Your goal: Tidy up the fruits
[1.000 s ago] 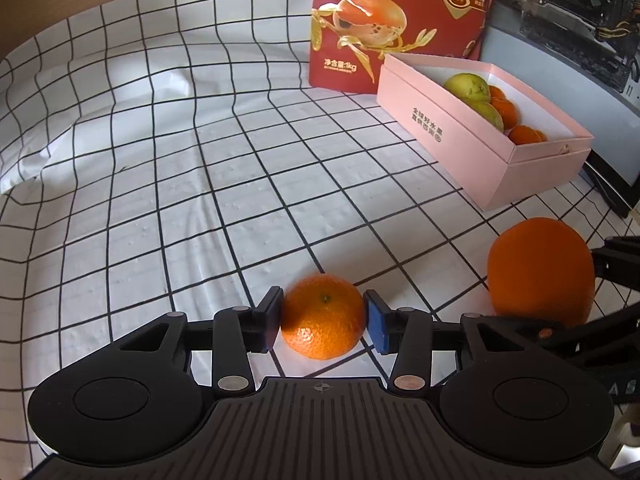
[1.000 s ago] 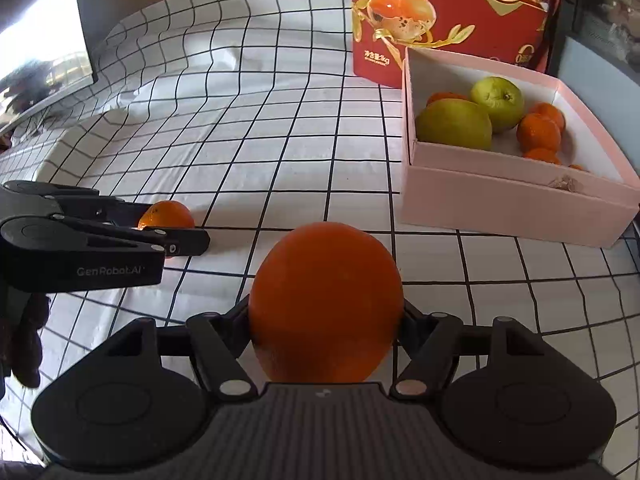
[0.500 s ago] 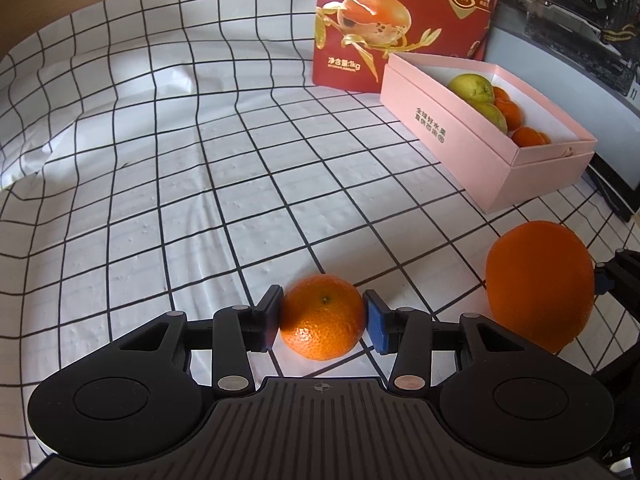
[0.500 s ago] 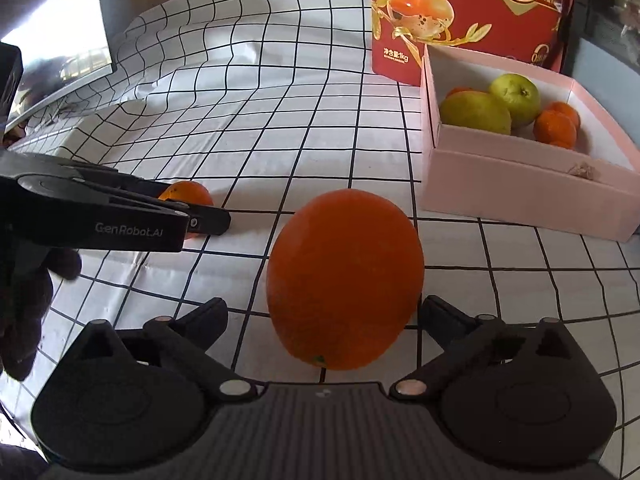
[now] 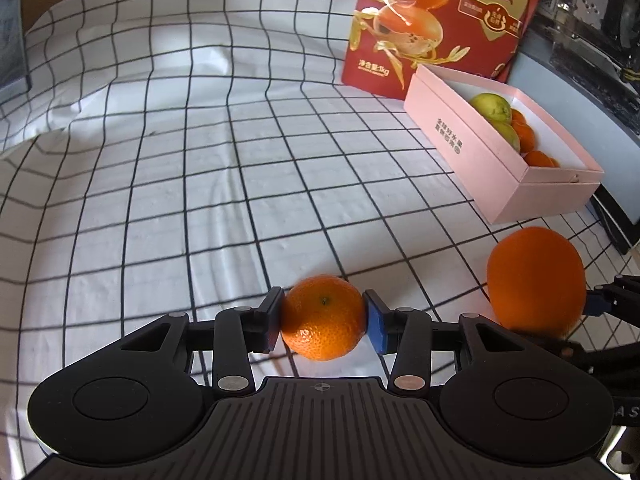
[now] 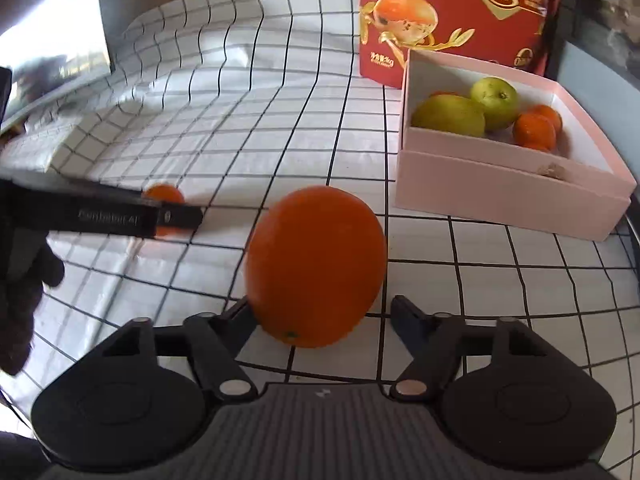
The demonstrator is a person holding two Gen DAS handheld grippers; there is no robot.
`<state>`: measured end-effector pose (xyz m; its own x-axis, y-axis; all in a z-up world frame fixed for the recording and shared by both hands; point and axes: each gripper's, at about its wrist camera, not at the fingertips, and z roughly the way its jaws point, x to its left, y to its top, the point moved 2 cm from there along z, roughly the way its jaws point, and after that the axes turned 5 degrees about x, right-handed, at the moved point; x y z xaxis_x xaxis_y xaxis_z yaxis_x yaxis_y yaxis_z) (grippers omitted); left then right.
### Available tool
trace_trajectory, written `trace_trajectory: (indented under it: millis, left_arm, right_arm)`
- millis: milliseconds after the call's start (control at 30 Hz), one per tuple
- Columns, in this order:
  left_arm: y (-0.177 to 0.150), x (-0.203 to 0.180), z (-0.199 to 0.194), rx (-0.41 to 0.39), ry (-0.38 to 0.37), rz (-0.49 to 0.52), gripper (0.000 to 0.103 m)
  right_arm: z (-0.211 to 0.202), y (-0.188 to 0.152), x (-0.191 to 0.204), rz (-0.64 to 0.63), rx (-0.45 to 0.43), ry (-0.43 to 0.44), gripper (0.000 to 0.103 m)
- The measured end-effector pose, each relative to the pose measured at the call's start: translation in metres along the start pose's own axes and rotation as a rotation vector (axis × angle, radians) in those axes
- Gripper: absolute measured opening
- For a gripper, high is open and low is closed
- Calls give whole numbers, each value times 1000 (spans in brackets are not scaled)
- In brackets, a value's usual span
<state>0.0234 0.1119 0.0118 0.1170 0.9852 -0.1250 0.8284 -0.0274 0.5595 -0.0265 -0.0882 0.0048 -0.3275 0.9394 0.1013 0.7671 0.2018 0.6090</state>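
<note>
Checkered surface (image 5: 200, 160), pink box (image 6: 500, 196) far right. Left tool (image 5: 323, 320) closing, pinching mandarin (image 5: 323, 318); right tool (image 6: 320, 316) closing around orange (image 6: 316, 264), right pad apart. Center it first.

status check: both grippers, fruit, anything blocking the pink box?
Left gripper closing, fingers on small mandarin. Right gripper closing around big orange, right-side gap. Pink box open, path clear.

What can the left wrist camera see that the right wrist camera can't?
Only the left wrist view shows the whole mandarin with its stem dot, and the writing on the pink box's side. Only the right wrist view shows a gloved hand and the big orange's stem end. Both show the two fruits, the box with green fruits inside, the red bag and the checked cloth.
</note>
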Motion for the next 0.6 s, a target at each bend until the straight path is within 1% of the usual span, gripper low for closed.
trace_trajectory:
  millis: [33,133,400,467,600]
  left_arm:
    - [-1,2,-2,5,-6,-13,47]
    - [-4,6,-6,17,-15,-51,47]
    - [-9,20,-22,3,-3,-115,47]
    - [-9,23,-24,0,0,-127,47]
    - [-10,25,-25,-1,8,-139,47]
  right_arm:
    - [-1,1,2,-3,-1,-10,62]
    - [-1,4,5,-8,-11,-27,62]
    - [-2,20,15,-40,-37,-58,62]
    - [-2,24,19,-64,-48,-65,62]
    - [1,36,30,-154,-81,-98,61]
